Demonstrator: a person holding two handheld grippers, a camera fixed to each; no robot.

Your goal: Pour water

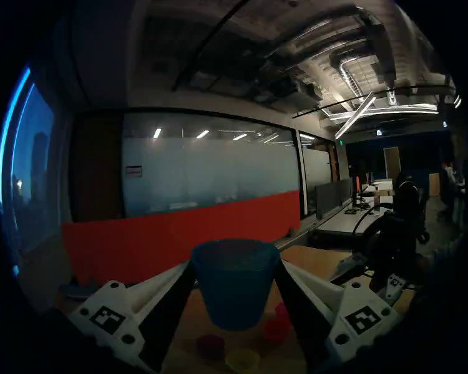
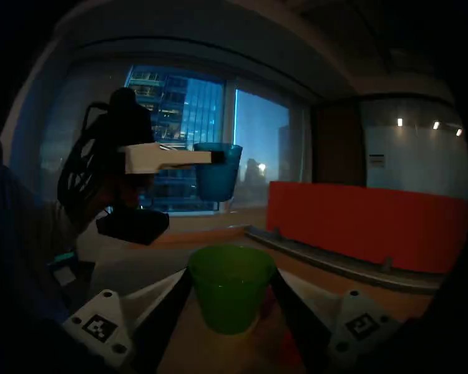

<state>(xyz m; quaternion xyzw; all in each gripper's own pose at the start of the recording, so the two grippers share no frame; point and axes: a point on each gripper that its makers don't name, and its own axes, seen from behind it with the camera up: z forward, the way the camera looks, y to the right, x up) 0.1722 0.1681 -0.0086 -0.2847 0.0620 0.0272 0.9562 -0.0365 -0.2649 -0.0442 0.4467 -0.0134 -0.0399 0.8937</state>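
Both pairs of jaws are clamped on cups: the left gripper [image 1: 235, 269] squeezes a blue cup [image 1: 235, 293], the right gripper [image 2: 231, 274] a green cup [image 2: 231, 296], both upright above the wooden table [image 1: 309, 257]. In the right gripper view the blue cup hangs higher, well apart from the green one; tipping from there would likely spill onto the table. Dim light hides any water, and the small coloured cups [image 1: 243, 359] below are partly cut off.

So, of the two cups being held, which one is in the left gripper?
The blue cup, clamped in the left gripper. Colour sets it apart: the green cup sits in the right gripper instead.
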